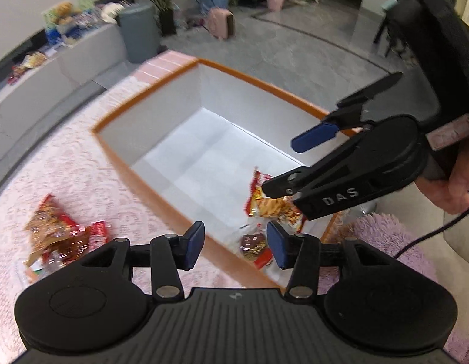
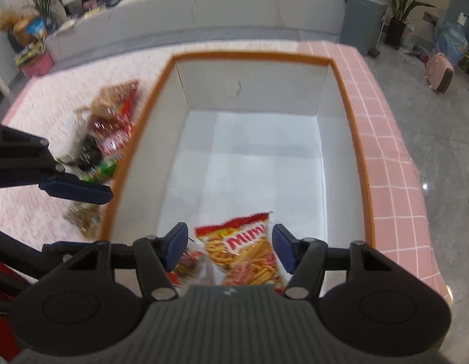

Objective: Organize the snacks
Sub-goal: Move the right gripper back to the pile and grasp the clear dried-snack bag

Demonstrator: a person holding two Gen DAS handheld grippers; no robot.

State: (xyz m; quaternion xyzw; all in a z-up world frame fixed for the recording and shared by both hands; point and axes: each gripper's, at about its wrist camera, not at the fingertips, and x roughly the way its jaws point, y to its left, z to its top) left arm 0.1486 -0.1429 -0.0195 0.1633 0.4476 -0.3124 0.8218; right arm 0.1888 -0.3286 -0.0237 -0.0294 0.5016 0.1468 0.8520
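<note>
The remaining snack pile [image 2: 104,139] lies on the pink cloth [image 1: 67,166] just left of the box [image 2: 363,163], outside its orange rim, stretching near to far along that wall. The left gripper [image 1: 234,245] is the nearer one to it; the right gripper [image 2: 229,247] hangs over the box's near end. Both jaws stand partly open and hold nothing. 2 glossy, crinkly packets already lie on the box's smooth white floor, a chip bag [image 2: 249,251] and a darker packet [image 1: 252,244].
</note>
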